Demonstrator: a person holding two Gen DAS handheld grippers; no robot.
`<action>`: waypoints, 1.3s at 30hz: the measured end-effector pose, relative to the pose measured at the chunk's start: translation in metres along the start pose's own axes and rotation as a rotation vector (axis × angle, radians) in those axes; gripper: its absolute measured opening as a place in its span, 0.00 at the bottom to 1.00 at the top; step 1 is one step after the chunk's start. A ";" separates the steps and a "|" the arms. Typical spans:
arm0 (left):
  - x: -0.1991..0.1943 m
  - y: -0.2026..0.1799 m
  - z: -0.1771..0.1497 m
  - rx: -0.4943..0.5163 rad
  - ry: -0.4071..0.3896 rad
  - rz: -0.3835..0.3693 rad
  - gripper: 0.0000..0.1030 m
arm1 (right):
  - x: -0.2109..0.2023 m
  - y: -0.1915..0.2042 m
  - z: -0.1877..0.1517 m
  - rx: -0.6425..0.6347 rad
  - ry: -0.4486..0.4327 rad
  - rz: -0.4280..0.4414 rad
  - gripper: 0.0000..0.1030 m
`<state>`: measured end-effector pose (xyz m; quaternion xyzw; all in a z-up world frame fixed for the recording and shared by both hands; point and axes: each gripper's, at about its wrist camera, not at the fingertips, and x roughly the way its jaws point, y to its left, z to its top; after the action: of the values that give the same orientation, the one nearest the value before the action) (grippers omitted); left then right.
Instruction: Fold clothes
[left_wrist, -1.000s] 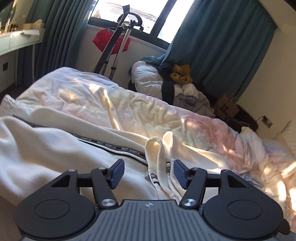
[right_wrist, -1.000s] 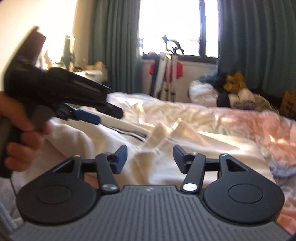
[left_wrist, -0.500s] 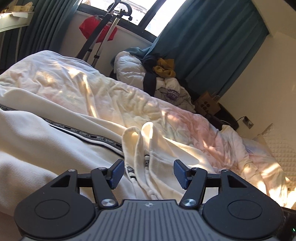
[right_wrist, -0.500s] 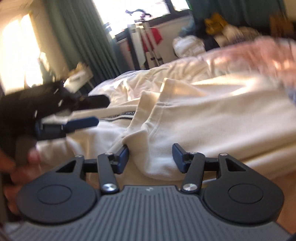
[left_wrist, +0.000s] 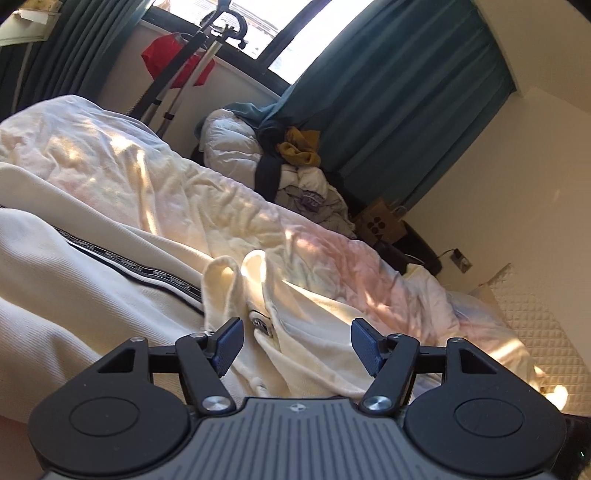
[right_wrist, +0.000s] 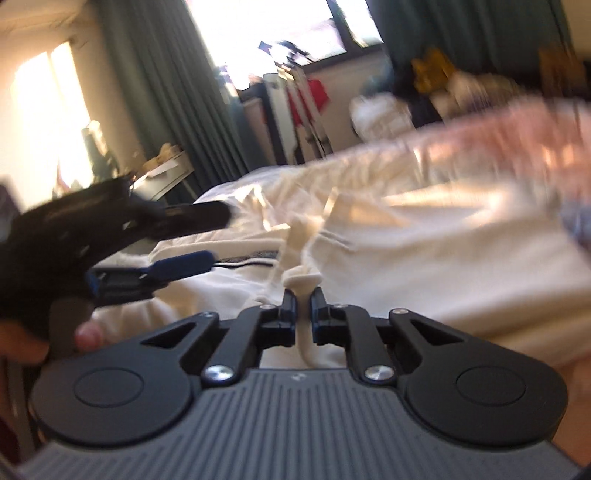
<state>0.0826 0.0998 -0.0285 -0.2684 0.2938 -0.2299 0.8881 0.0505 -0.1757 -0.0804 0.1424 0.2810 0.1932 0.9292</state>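
The cream jacket (left_wrist: 110, 295) lies spread on the bed (left_wrist: 155, 192), its black striped trim running across the fabric and its collar standing up just ahead of your left tool (left_wrist: 295, 345). That left tool is spread wide, fingers either side of the zipper area, gripping nothing. Your right tool (right_wrist: 303, 306) is clenched on a bunched fold of the jacket (right_wrist: 301, 280), the cloth pinched between its blue pads. The right view is blurred.
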 end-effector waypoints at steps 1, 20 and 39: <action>0.000 0.000 -0.001 -0.011 0.001 -0.015 0.65 | 0.000 0.003 -0.001 -0.019 0.006 0.000 0.10; 0.046 -0.009 0.013 -0.086 0.190 -0.088 0.73 | -0.039 0.031 -0.003 -0.181 -0.066 -0.002 0.09; 0.150 -0.003 0.054 -0.050 0.262 0.053 0.17 | -0.031 0.028 -0.001 -0.235 -0.085 0.090 0.10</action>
<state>0.2242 0.0308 -0.0494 -0.2503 0.4200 -0.2319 0.8410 0.0178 -0.1648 -0.0566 0.0532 0.2102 0.2602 0.9409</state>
